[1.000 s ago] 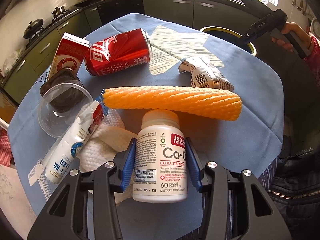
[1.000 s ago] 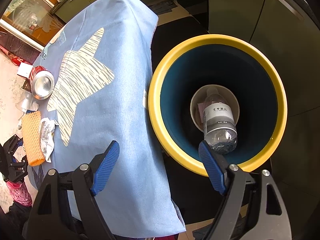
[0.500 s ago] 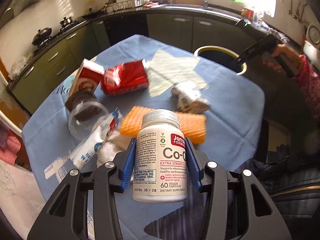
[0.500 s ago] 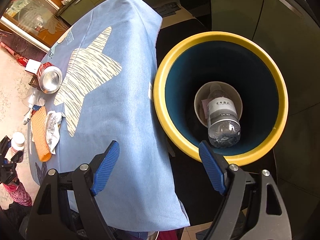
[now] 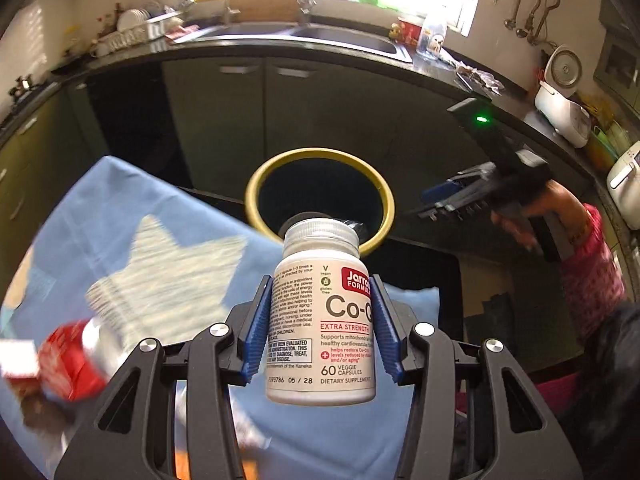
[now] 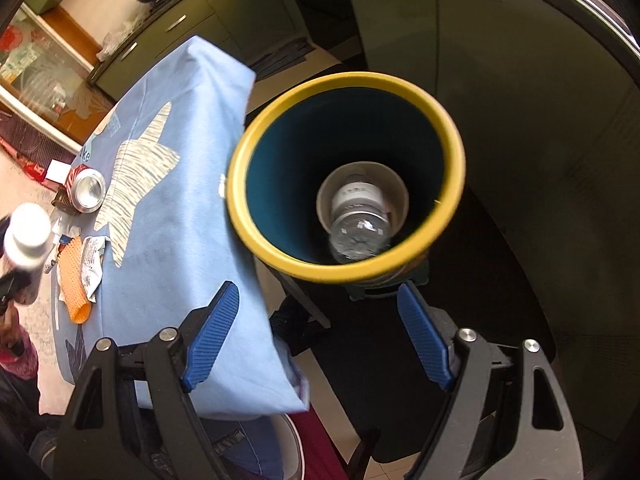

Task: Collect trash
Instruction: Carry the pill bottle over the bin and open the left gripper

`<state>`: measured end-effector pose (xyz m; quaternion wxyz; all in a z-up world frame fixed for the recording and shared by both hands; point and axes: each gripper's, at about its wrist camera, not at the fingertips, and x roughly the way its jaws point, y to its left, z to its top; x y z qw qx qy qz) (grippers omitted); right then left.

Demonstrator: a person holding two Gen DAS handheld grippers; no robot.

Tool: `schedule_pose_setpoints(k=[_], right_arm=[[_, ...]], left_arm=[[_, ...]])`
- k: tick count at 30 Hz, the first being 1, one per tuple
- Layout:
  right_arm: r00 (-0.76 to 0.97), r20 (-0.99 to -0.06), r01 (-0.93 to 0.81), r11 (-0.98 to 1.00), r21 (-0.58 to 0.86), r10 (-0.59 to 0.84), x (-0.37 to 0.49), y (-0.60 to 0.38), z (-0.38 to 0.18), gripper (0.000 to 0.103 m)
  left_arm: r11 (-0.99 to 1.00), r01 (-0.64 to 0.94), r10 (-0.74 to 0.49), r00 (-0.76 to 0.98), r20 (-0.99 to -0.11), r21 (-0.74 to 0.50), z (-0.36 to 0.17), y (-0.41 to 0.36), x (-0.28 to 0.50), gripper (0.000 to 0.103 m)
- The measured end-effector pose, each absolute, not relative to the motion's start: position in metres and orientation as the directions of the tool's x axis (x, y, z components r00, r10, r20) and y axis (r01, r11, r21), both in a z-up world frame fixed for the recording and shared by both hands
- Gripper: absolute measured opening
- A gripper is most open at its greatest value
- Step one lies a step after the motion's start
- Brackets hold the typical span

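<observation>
My left gripper [image 5: 322,330] is shut on a white supplement bottle [image 5: 320,320], held in the air above the blue tablecloth [image 5: 132,216] and pointed at the yellow-rimmed bin [image 5: 320,156] beyond the table. The bottle also shows at the left edge of the right wrist view [image 6: 26,236]. My right gripper [image 6: 320,336] is open and empty, beside the table edge and in front of the bin [image 6: 344,80], which holds a clear plastic bottle [image 6: 358,220] and a paper cup [image 6: 328,188].
On the tablecloth [image 6: 180,200] lie a red soda can [image 6: 86,190], an orange foam net [image 6: 74,276], a crumpled wrapper [image 6: 92,264] and other scraps. Dark kitchen cabinets [image 5: 224,120] stand behind the bin. The right gripper shows at the right of the left wrist view [image 5: 460,196].
My left gripper has lifted the supplement bottle off the table and swung it up toward the bin. My right gripper has drawn back and lower, away from the bin's mouth.
</observation>
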<state>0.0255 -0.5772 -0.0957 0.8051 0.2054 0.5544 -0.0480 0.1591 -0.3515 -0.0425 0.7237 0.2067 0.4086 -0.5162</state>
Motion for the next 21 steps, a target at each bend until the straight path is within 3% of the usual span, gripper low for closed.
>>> schedule_pose_setpoints(k=[8,11,12,17,21], right_arm=[[0.389,-0.909,0.379,0.874,0.303,0.146,-0.002,-0.608,-0.107,0.077],[0.384,-0.911,0.397,0.864,0.311,0.152,-0.003,-0.614,-0.113,0.077],[0.385,-0.910,0.397,0.862,0.315,0.156,-0.002,-0.614,-0.114,0.077],[0.390,-0.905,0.370,0.871,0.321,0.168,0.001,-0.604,-0.115,0.077],[0.395,-0.902,0.349,0.879,0.324,0.176,0.006,-0.592,-0.116,0.077]], left_arm=[[0.382,0.912,-0.528,0.084,-0.845,-0.147,-0.088,-0.480,0.198,0.048],[0.427,0.896,-0.518,0.135,-0.844,-0.119,-0.095,-0.502,0.215,0.066],[0.452,0.884,-0.524,0.154,-0.838,-0.121,-0.095,-0.507,0.222,0.067],[0.494,0.856,-0.577,0.189,-0.794,-0.155,-0.068,-0.480,0.224,0.069],[0.530,0.836,-0.626,0.274,-0.730,-0.142,-0.039,-0.423,0.211,0.079]])
